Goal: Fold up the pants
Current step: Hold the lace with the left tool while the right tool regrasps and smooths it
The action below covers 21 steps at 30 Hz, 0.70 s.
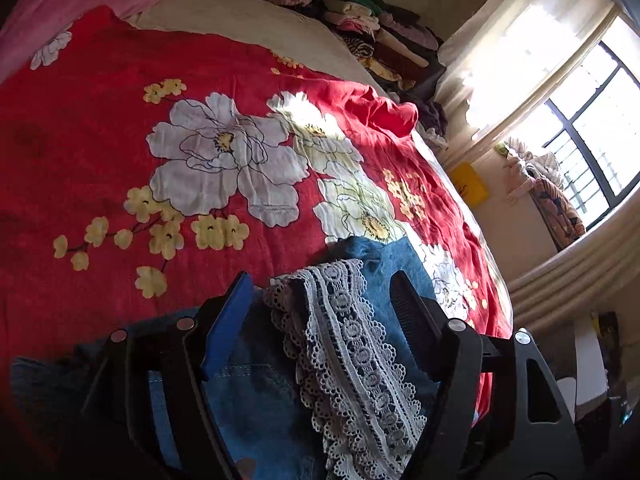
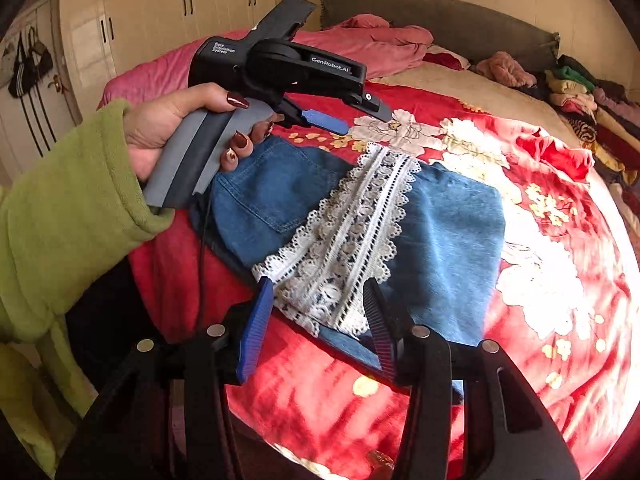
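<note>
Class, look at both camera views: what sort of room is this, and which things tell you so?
Most likely a home bedroom: a bed under a red floral bedspread, a padded headboard, and cream wardrobe doors.

Folded blue denim pants (image 2: 448, 232) with a white lace trim (image 2: 352, 232) on top.

The pants lie flat in a compact folded bundle, a back pocket showing on the part below the left gripper (image 2: 356, 114), whose open jaws hang just above the far edge. The lace band runs across the bundle's middle, its near end between the right gripper's (image 2: 320, 320) parted fingers; in the left wrist view it passes between that tool's spread fingers too.
</note>
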Tool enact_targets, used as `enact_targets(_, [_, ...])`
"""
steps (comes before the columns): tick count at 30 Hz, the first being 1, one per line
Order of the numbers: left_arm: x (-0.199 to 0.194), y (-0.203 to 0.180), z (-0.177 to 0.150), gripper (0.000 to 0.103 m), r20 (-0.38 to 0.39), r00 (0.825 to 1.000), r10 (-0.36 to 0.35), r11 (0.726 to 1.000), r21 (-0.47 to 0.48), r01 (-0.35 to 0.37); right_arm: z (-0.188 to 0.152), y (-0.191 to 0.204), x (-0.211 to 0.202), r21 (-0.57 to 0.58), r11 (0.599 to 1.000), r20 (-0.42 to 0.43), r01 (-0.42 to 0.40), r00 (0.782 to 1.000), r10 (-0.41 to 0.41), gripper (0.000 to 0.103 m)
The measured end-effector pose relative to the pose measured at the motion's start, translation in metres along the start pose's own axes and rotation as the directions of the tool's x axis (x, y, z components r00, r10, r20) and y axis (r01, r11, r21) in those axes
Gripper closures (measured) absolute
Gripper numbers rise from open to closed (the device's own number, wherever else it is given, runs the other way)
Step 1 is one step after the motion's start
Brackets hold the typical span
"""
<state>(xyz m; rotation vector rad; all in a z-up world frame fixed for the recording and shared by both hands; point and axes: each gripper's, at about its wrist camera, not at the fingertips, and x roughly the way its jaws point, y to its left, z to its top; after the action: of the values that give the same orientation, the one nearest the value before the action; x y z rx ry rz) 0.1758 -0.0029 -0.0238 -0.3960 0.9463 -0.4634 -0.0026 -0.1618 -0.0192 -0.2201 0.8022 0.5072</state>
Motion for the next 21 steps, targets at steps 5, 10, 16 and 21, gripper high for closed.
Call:
enact_targets(5, [0.034, -0.008, -0.009, 0.039, -0.081, 0.996, 0.034, 0.999, 0.026, -0.032, -0.006, 0.018, 0.015, -0.142, 0.988, -0.035, 0.056, 0.997, -0.061, 0.059])
enact_targets(10, [0.047, -0.008, -0.011, 0.06, -0.099, 0.992, 0.074, 0.997, 0.039, -0.071, -0.001, 0.017, 0.042, -0.161, 0.986, -0.077, 0.044, 0.995, -0.057, 0.098])
enact_targets(16, [0.042, -0.004, -0.01, 0.06, -0.1, 0.993, 0.064, 0.998, 0.032, -0.061, 0.017, 0.02, 0.032, -0.065, 0.993, -0.028, -0.103, 0.994, 0.102, 0.098])
enact_targets(21, [0.047, -0.008, -0.01, 0.06, -0.102, 0.991, 0.089, 0.995, 0.046, -0.084, 0.011, 0.021, 0.052, -0.011, 0.993, -0.091, -0.119, 0.989, 0.117, 0.09])
